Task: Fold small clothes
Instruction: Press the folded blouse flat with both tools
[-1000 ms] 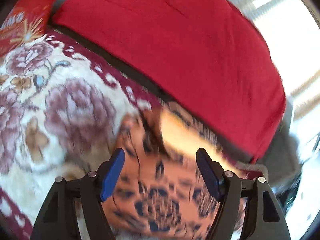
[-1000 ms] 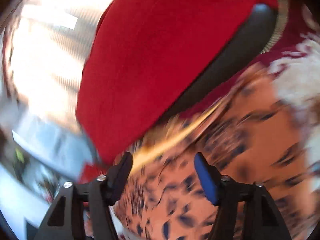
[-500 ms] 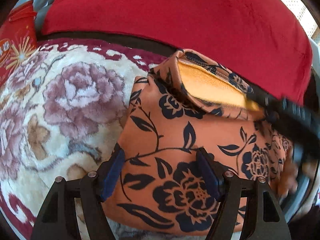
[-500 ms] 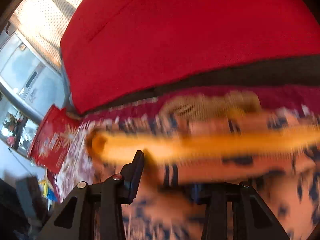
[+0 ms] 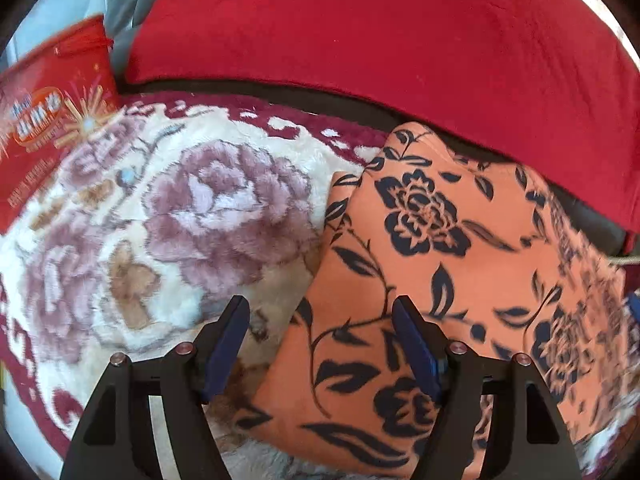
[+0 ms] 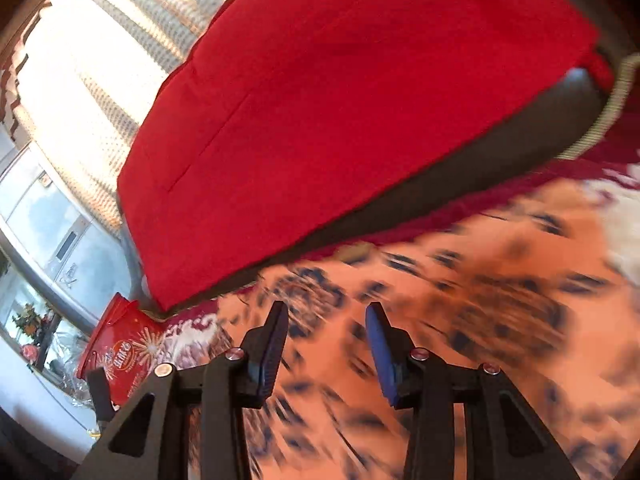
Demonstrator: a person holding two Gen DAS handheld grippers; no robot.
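While the orange floral garment is lying folded on a rose-patterned blanket below a red cushion, the left gripper is hovering wide open over its edge and the right gripper is hanging partly open, both gripping nothing.

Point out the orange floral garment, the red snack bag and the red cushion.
orange floral garment (image 5: 460, 264): left wrist view, its flat top.
red snack bag (image 5: 48, 128): left wrist view, printed front.
red cushion (image 6: 360, 100): right wrist view, its middle.
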